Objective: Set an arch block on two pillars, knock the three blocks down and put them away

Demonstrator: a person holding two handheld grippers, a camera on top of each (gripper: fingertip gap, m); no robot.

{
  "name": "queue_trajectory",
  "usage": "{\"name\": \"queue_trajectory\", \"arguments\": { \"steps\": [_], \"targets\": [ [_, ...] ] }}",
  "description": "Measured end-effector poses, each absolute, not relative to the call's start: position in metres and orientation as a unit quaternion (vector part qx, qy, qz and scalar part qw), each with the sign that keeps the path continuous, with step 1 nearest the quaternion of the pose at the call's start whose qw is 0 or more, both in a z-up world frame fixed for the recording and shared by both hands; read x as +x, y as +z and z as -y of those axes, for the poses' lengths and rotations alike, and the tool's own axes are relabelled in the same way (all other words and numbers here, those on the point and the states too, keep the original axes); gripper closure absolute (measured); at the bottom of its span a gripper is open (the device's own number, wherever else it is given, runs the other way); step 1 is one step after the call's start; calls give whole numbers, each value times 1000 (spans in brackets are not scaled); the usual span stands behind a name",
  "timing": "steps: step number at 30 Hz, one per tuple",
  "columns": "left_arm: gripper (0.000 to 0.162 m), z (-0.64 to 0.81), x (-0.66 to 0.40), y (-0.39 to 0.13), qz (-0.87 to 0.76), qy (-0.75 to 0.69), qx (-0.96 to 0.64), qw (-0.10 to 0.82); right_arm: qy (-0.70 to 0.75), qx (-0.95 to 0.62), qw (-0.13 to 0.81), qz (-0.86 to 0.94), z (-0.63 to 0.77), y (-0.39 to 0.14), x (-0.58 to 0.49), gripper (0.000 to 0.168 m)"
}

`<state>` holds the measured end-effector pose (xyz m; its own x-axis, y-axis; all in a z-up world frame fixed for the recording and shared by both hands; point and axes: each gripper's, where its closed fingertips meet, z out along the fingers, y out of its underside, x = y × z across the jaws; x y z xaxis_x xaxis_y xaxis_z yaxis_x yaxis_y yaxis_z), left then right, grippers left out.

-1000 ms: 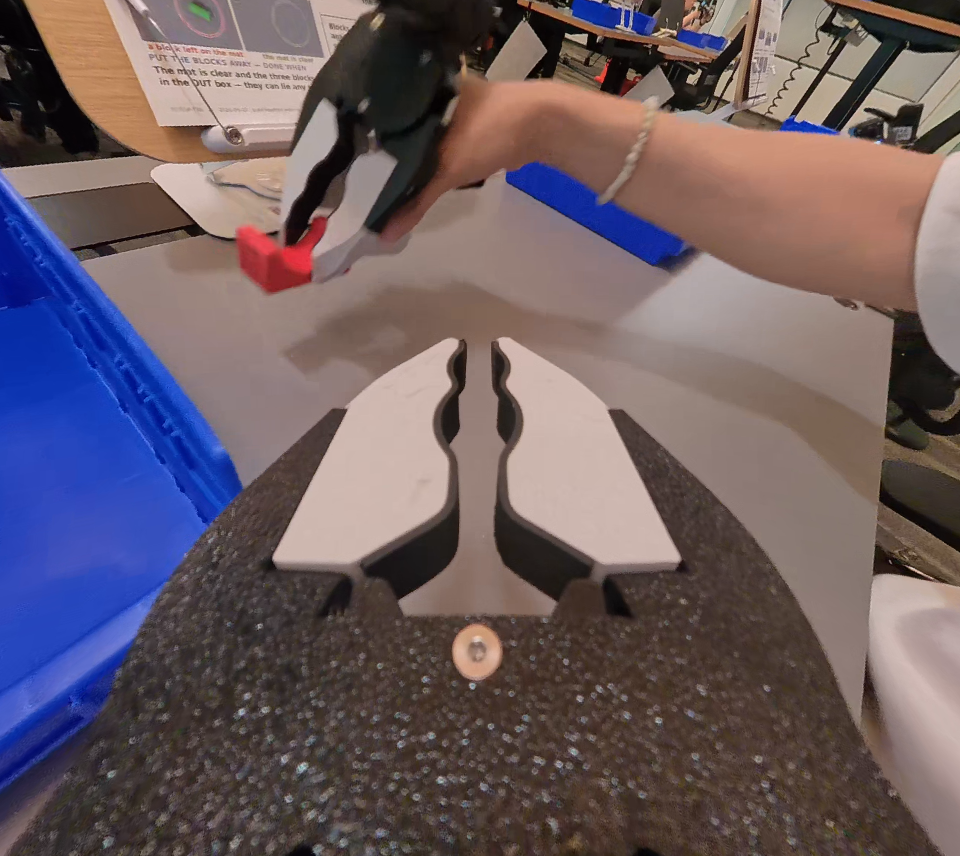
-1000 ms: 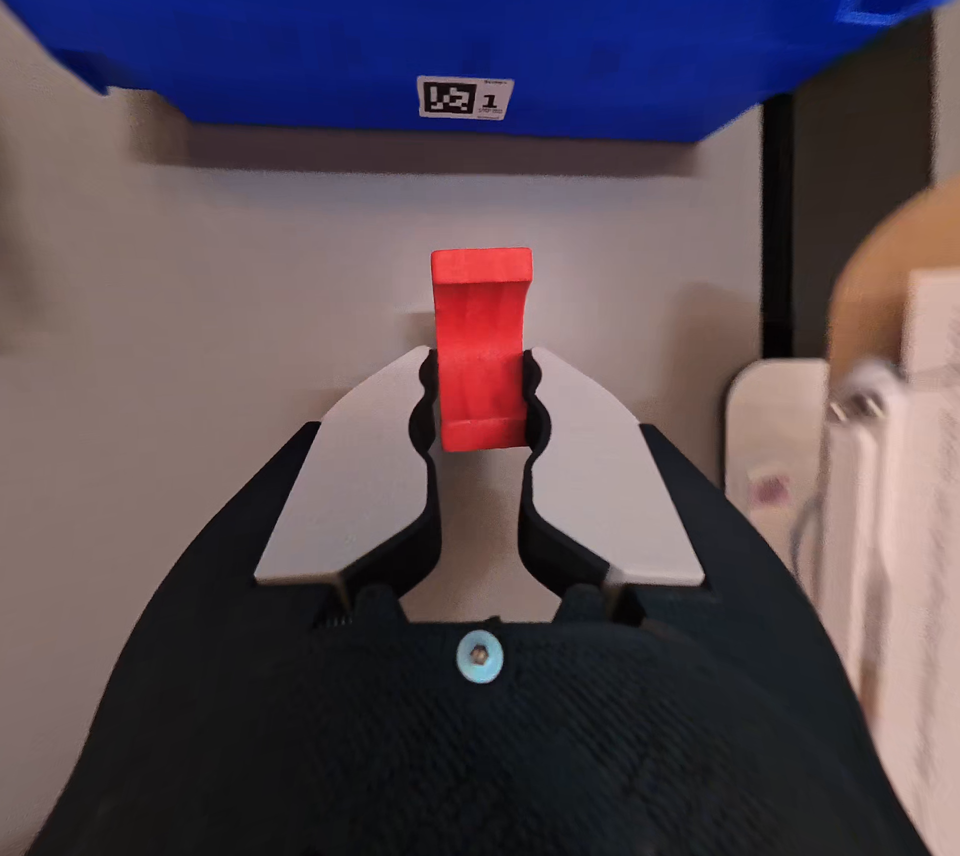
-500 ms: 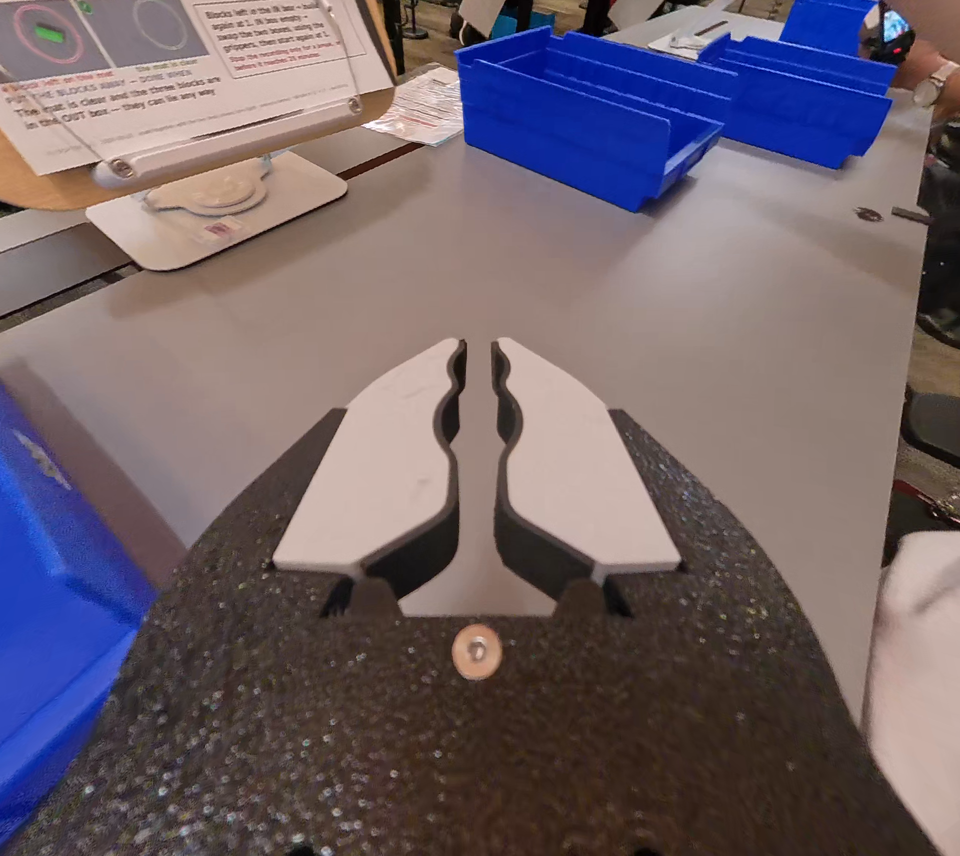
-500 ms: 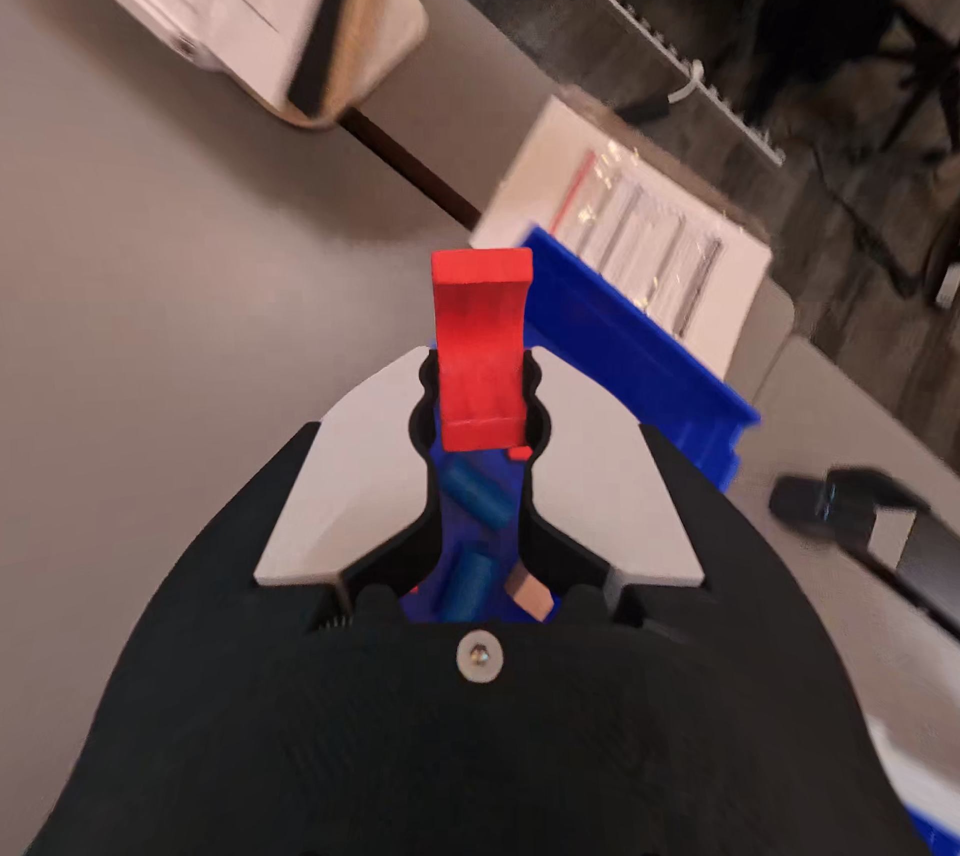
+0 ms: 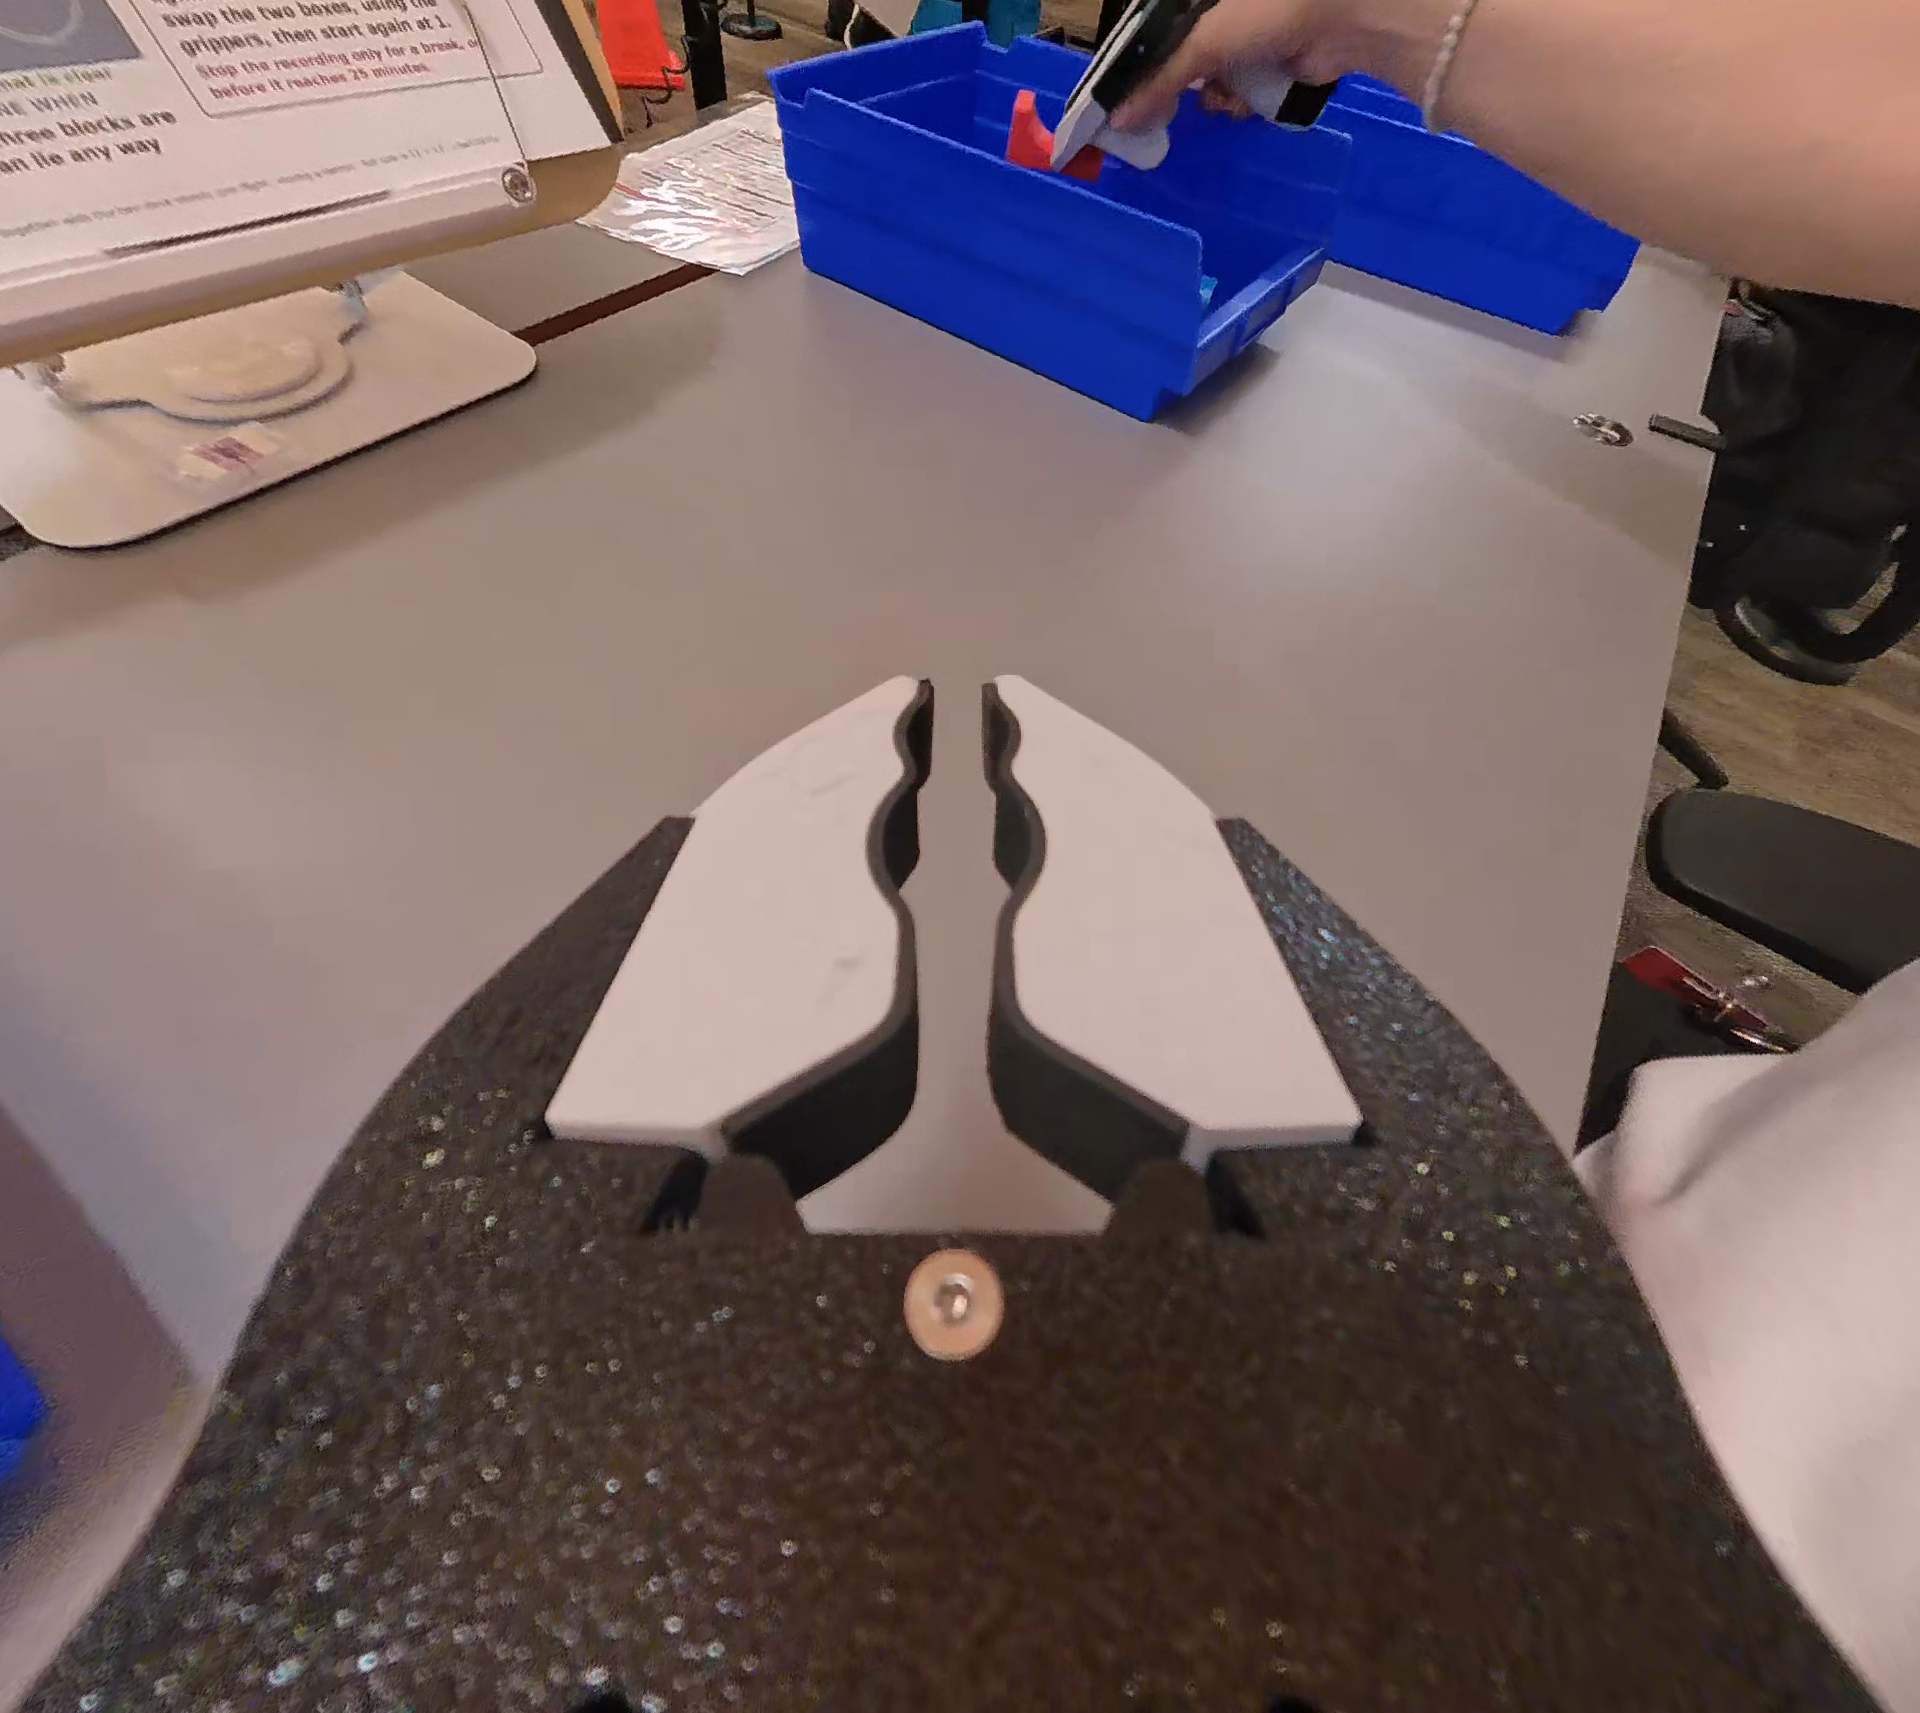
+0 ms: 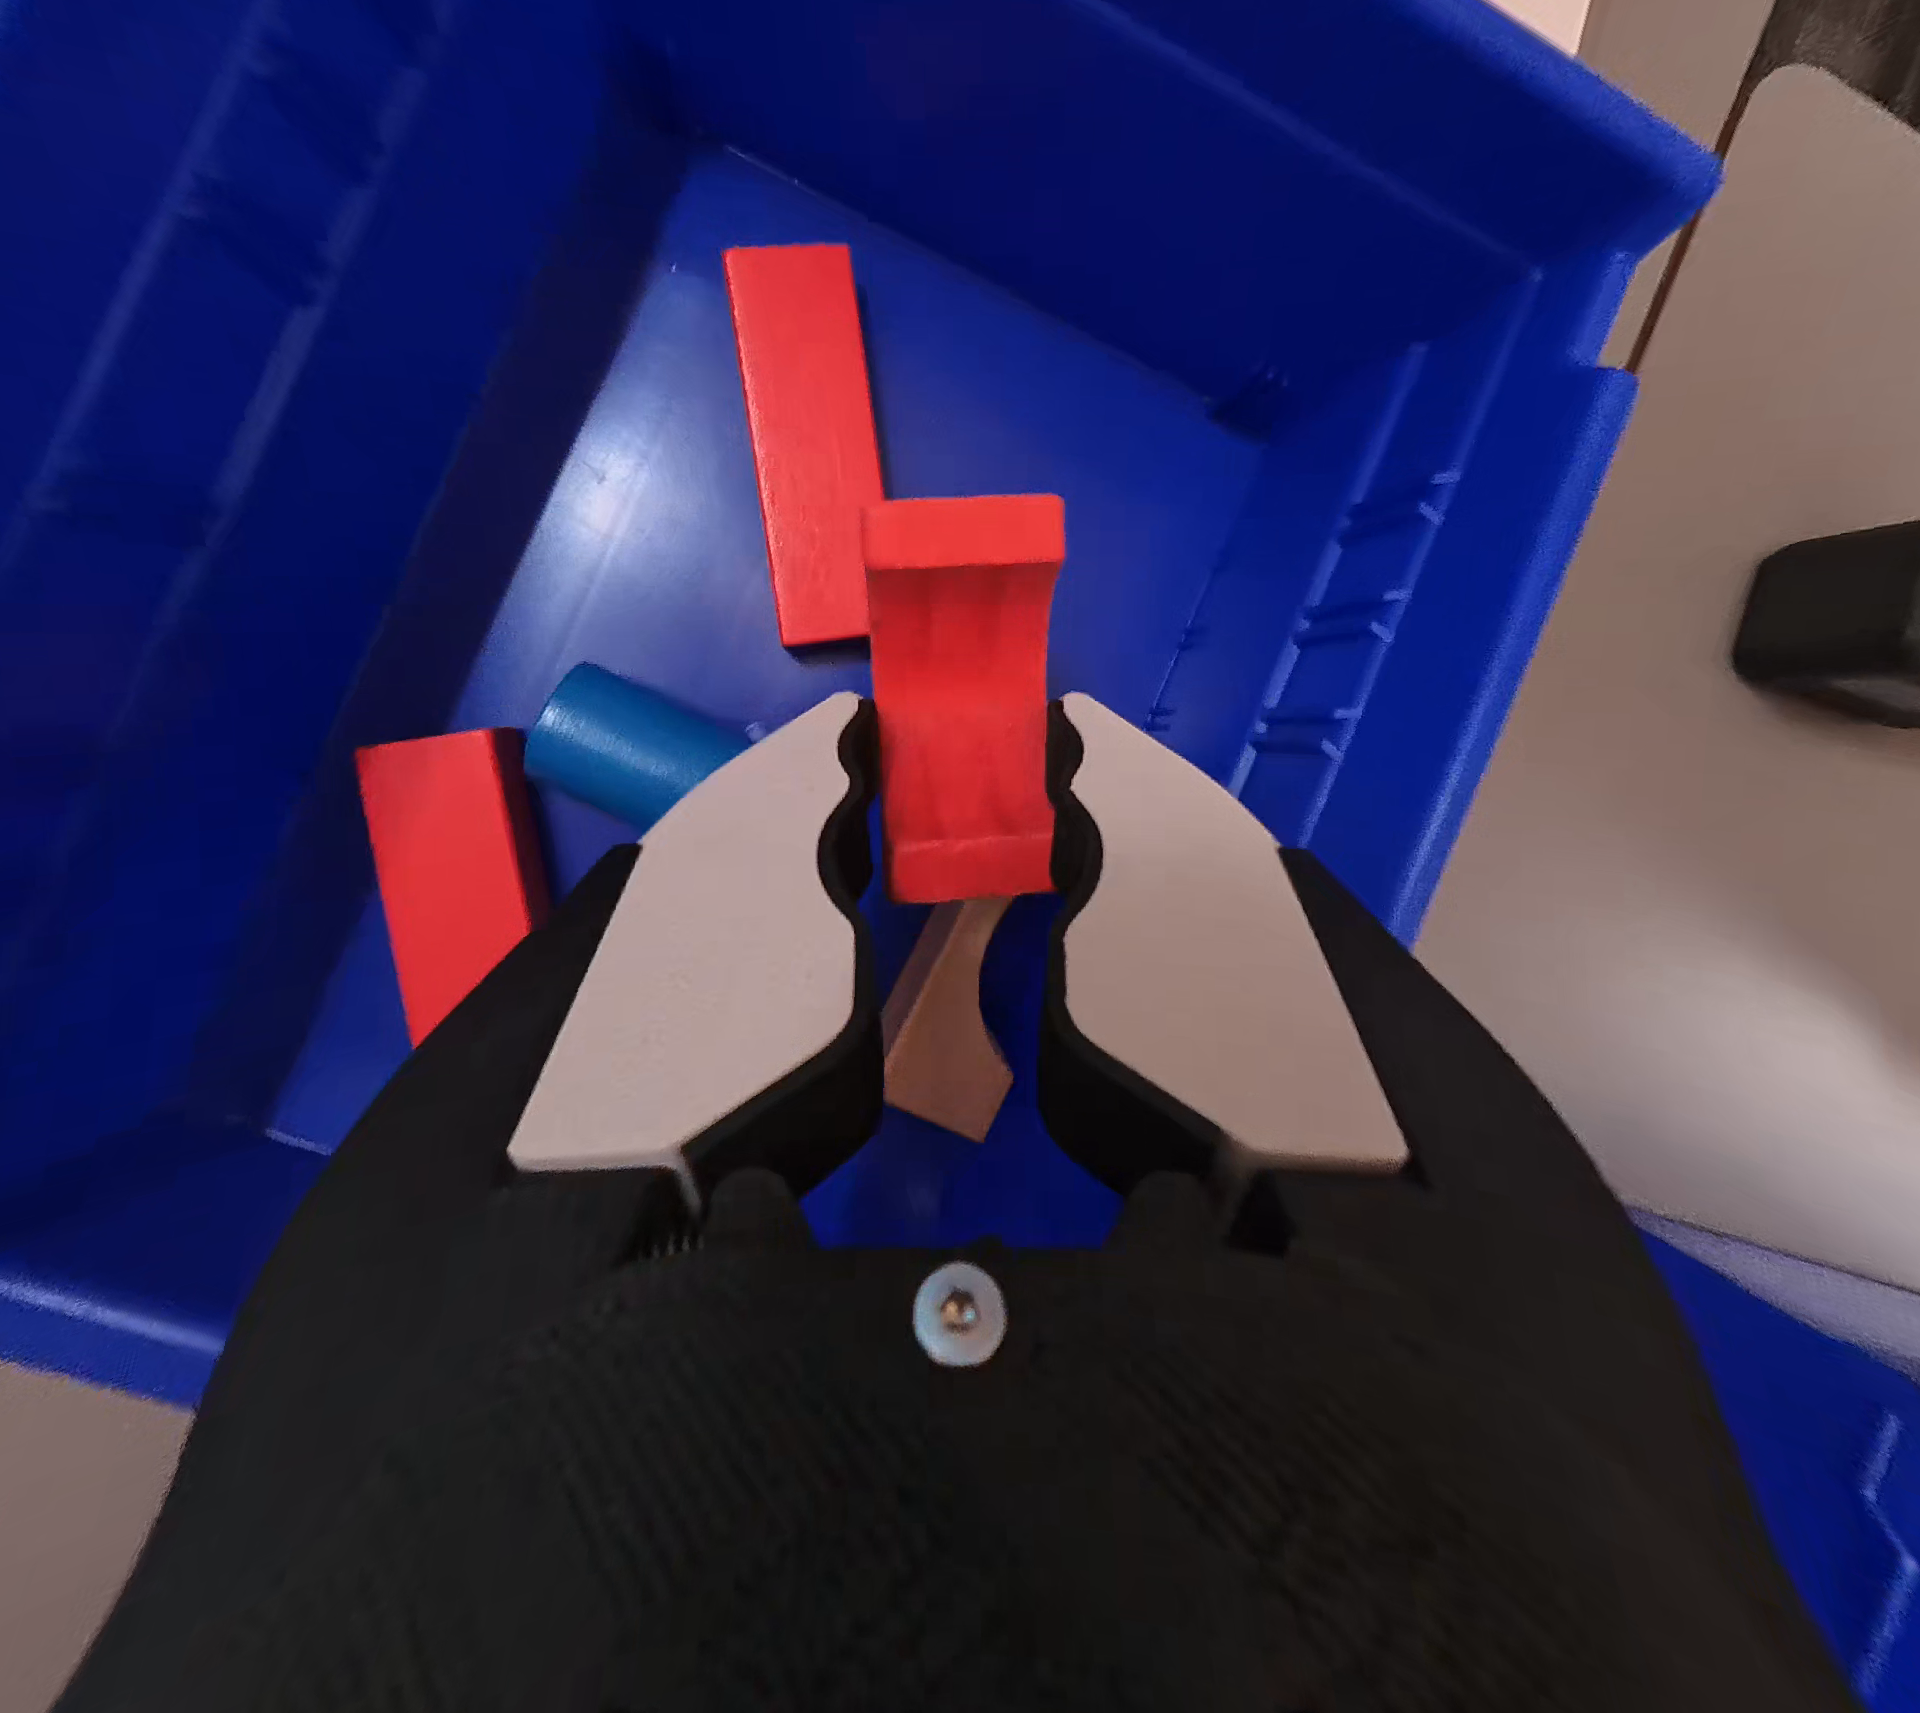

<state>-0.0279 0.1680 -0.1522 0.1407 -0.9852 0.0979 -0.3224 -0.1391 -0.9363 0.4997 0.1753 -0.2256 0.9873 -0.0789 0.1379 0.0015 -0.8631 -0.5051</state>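
Note:
My right gripper point(image 6: 958, 713) is shut on a red arch block point(image 6: 961, 697) and holds it above the inside of a blue bin point(image 6: 1039, 53). In the bin lie two flat red blocks point(image 6: 805, 437) point(image 6: 447, 874), a blue cylinder point(image 6: 623, 749) and a tan block point(image 6: 940, 1050). In the left wrist view the right gripper point(image 5: 1081, 146) dips into that bin point(image 5: 997, 261) with the red arch block point(image 5: 1034, 141). My left gripper point(image 5: 956, 692) is nearly shut with a narrow gap, empty, above the grey table point(image 5: 727, 541).
A sign on a wooden stand point(image 5: 260, 53) with a white base point(image 5: 239, 406) stands at the back left. A second blue bin point(image 5: 1475, 229) sits behind the first. A paper sheet point(image 5: 707, 193) lies next to it. The table edge point(image 5: 1662, 676) runs down the right. The blue cylinder point(image 6: 623, 749) lies some 6 centimeters from my right tips, 50 centimeters from my left tips.
The right gripper carried the red arch block from near the left bin across to the far bin and now holds it over the blocks inside. The left gripper's view swung right, jaws unchanged.

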Motion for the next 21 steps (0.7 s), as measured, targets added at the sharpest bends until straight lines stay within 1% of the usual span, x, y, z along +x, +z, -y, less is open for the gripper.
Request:
{"name": "queue_trajectory", "arguments": {
  "steps": [5, 8, 11, 15, 17, 21],
  "targets": [
    [153, -155, -31, -162, -516, -396, -651, 392, -80, -968, 230, -67, -185, -247, 513, 137],
    [153, -152, -37, -166, -514, -387, -660, 387, -77, -964, 237, -97, -193, -250, 518, 136],
    [153, -153, -41, -170, -506, -386, -670, 382, -107, -959, 240, -109, -197, -250, 524, 136],
    [153, -153, -39, -172, -502, -390, -674, 376, -145, -951, 259, -87, -202, -241, 524, 132],
    [153, -152, -35, -171, -505, -392, -671, 375, -142, -951, 263, -76, -201, -237, 520, 126],
    [153, -149, -23, -168, -516, -400, -663, 367, -131, -947, 288, -65, -191, -218, 508, 126]
  ]
}}
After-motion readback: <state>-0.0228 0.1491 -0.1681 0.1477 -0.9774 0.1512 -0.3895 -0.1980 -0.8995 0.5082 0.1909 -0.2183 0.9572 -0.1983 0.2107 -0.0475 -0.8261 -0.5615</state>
